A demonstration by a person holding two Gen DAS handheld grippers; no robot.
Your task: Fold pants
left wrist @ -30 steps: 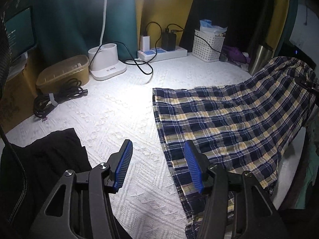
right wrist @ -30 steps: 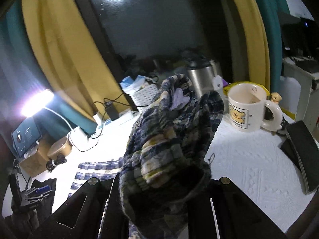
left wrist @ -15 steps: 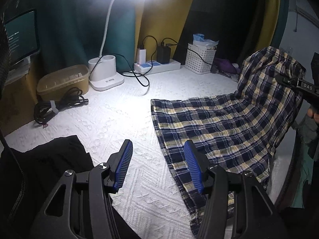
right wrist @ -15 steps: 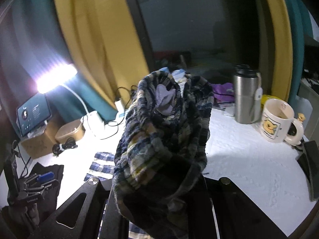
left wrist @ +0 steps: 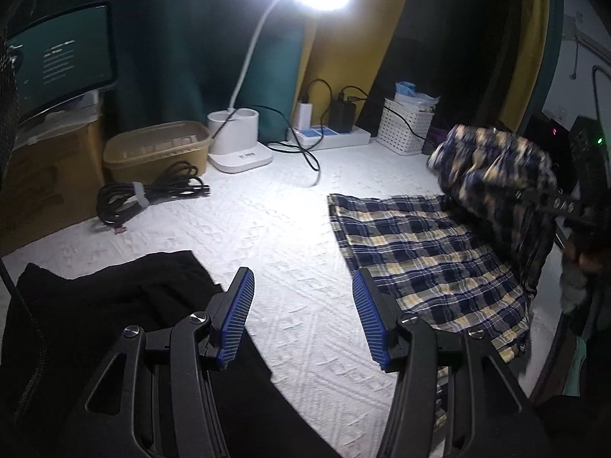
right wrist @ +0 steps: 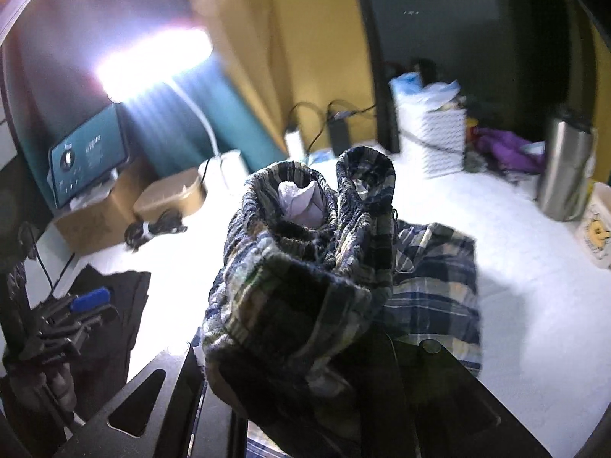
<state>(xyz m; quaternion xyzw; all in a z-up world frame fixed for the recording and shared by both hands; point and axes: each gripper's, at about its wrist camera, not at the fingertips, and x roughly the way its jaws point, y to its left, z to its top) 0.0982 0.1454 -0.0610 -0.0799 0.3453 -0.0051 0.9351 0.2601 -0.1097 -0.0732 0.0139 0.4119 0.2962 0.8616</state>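
Blue, yellow and white plaid pants [left wrist: 427, 252] lie on the white textured tabletop [left wrist: 267, 229]. My right gripper [right wrist: 305, 347] is shut on their bunched waistband [right wrist: 305, 267], held above the table; its fingertips are hidden by cloth. In the left wrist view the lifted end [left wrist: 492, 168] hangs over the flat legs at the right. My left gripper [left wrist: 301, 316] is open and empty, above the table left of the pants' near edge. It also shows at the left of the right wrist view [right wrist: 76, 313].
Black cloth [left wrist: 107, 305] lies at the near left. At the back stand a lit desk lamp [left wrist: 238, 145], tan box [left wrist: 156, 149], coiled cable [left wrist: 149, 194], power strip [left wrist: 332, 137] and white basket [left wrist: 408, 126]. A steel flask [right wrist: 569, 171] and mug [right wrist: 595, 229] stand right.
My right gripper has carried the waistband leftward and lower over the pants' legs, so the cloth folds over. My left gripper has stayed open and drifted slightly left.
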